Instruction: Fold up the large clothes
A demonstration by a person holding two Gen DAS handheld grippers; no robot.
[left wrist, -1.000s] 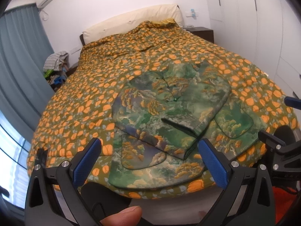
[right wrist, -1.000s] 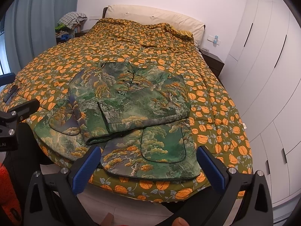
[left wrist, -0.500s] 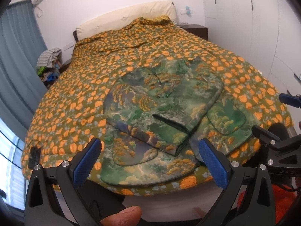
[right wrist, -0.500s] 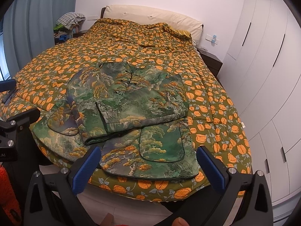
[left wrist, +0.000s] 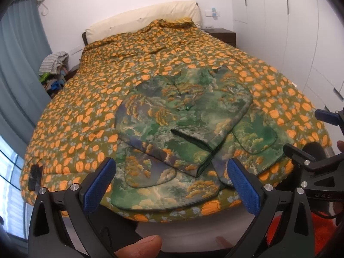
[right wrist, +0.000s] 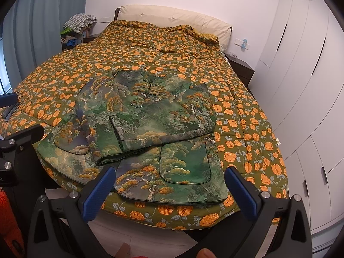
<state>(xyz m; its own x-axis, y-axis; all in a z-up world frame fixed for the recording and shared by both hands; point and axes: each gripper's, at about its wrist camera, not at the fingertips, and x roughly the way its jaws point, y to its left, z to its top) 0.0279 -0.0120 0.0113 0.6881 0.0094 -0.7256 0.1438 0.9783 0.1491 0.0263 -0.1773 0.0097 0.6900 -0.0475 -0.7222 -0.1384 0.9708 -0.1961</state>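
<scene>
We are holding the left gripper (left wrist: 172, 185) and right gripper (right wrist: 169, 191) released, short of the green jacket (right wrist: 148, 124) lying on the bed (right wrist: 247, 111); we advise pinching both hem corners evenly.

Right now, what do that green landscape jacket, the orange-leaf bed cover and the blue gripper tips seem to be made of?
The jacket looks like padded woven fabric with a slight sheen, possibly satin or brocade; dark piping edges its pockets.

The bed cover looks like soft matte quilted cloth, puffy with shallow creases.

The blue pads look like dimpled rubber or textured plastic on black plastic arms; which one is unclear.
</scene>
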